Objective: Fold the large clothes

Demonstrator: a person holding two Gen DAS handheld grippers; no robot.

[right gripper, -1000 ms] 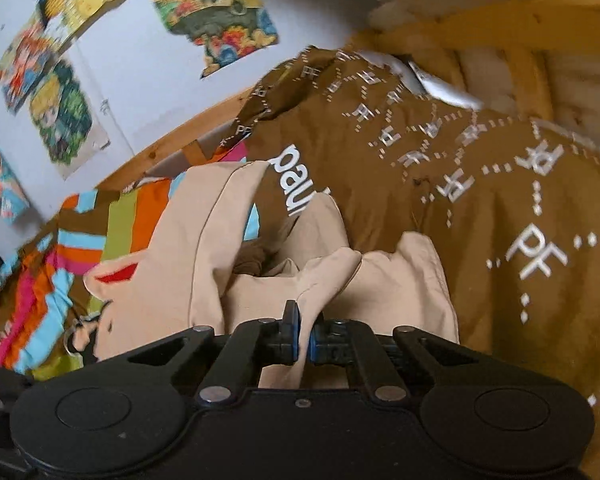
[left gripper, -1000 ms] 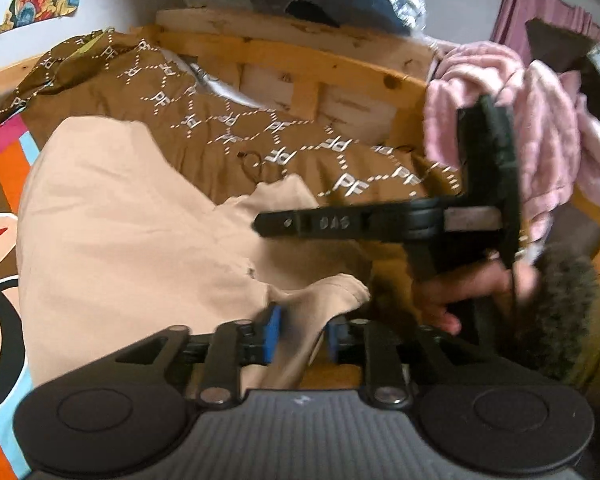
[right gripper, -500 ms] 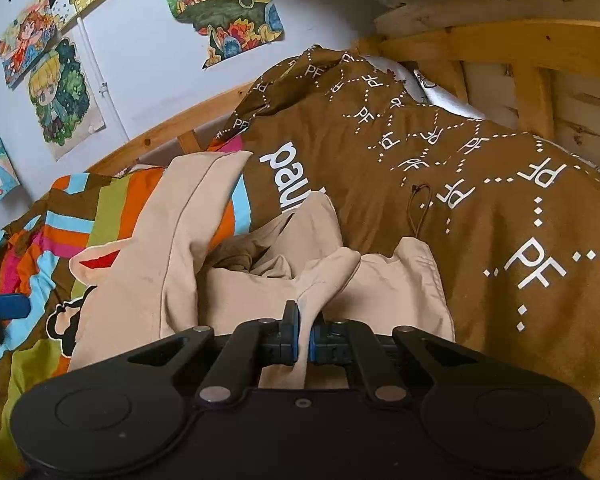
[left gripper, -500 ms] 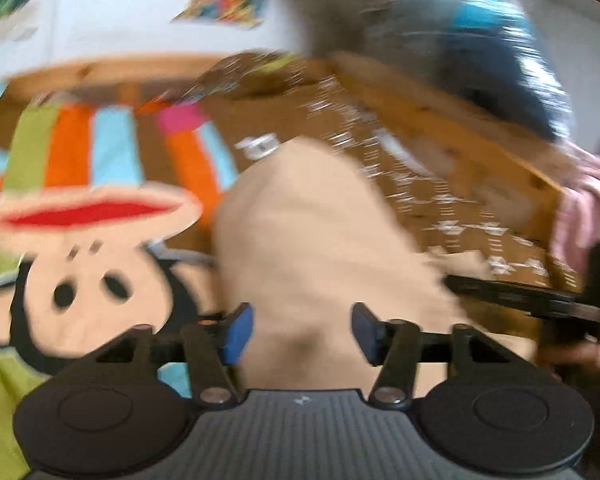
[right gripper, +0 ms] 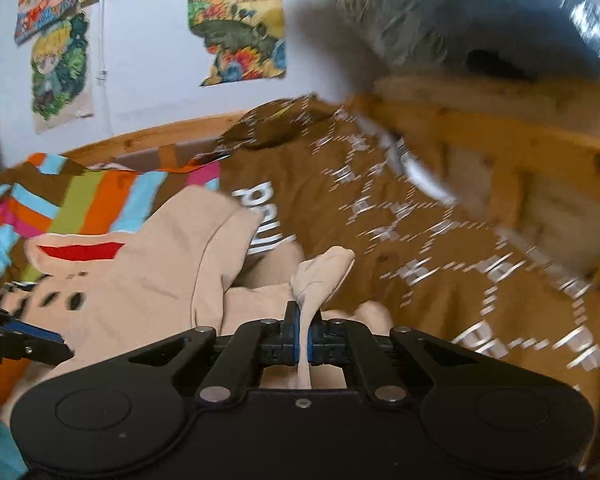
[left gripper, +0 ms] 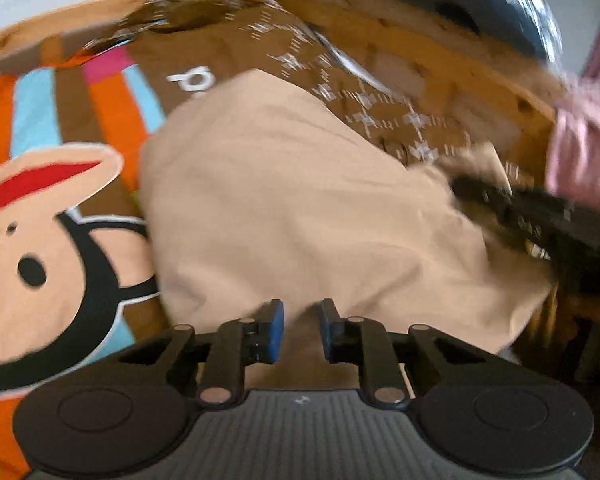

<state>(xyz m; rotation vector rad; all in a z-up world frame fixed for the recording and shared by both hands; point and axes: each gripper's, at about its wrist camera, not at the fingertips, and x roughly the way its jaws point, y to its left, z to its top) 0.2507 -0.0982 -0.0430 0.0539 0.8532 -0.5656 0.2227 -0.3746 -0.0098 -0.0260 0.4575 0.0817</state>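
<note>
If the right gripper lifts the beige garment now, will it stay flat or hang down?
Probably it hangs: the beige garment already lies in soft creases and folds over itself. The corner pinched by the right gripper bends limply, so it is likely floppy and light. The left gripper is open, so that side may sag.

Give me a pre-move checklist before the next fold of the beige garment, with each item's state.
1. Right gripper shut on a fold of the beige garment: ok.
2. Left gripper has fabric pinched: not ok, jaws apart over the cloth.
3. Garment lying flat: not ok, bunched near the right gripper.
4. Garment on the patterned bedspread, off the wooden bed frame: ok.
5. Which edge the left gripper faces: cannot tell, the left wrist view is blurred.
</note>
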